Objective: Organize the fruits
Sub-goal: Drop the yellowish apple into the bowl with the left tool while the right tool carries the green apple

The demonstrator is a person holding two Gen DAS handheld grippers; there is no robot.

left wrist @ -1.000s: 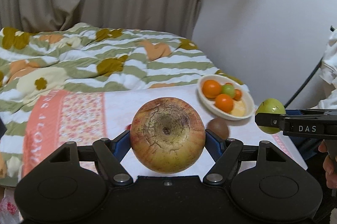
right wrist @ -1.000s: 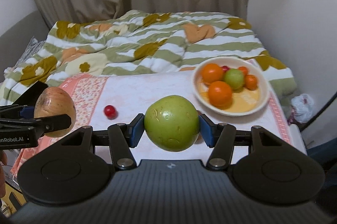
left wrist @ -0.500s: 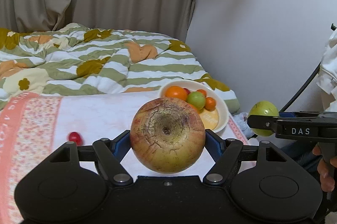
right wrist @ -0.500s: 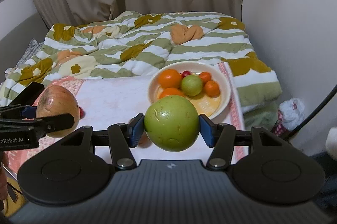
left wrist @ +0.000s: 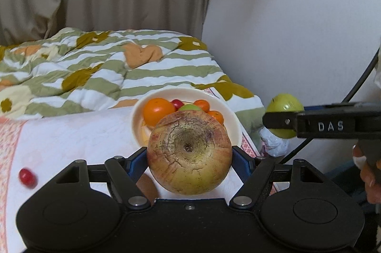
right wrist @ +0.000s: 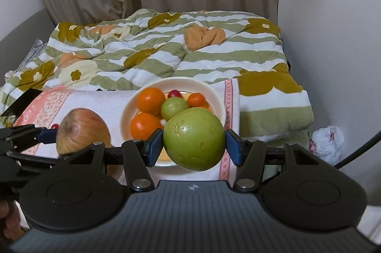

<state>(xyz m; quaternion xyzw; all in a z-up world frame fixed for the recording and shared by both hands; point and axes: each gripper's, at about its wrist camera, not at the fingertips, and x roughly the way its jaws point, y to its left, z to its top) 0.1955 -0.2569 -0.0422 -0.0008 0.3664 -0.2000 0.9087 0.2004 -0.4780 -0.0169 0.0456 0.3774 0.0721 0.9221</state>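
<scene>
My left gripper (left wrist: 189, 157) is shut on a reddish-yellow apple (left wrist: 189, 153), held in the air just in front of the cream bowl (left wrist: 228, 107). My right gripper (right wrist: 194, 143) is shut on a green apple (right wrist: 194, 138), hanging over the bowl's (right wrist: 126, 110) near right rim. Several oranges, a small green fruit (right wrist: 173, 106) and a red one lie in the bowl. The right wrist view catches the reddish apple (right wrist: 81, 129) at the left. In the left wrist view the green apple (left wrist: 283, 105) shows at the right. A small red fruit (left wrist: 27, 178) lies on the white cloth.
The bowl stands on a white cloth with a pink patterned border (right wrist: 228, 95), laid over a bed. A striped green and white quilt (right wrist: 154, 50) is bunched behind it. A wall (right wrist: 333, 26) stands close on the right, with a white plastic bag (right wrist: 327, 141) on the floor.
Both grippers have swept to the right with their apples. The bowl now sits straight ahead of both, closer than before. The small red fruit has slid to the left of the left wrist view.
</scene>
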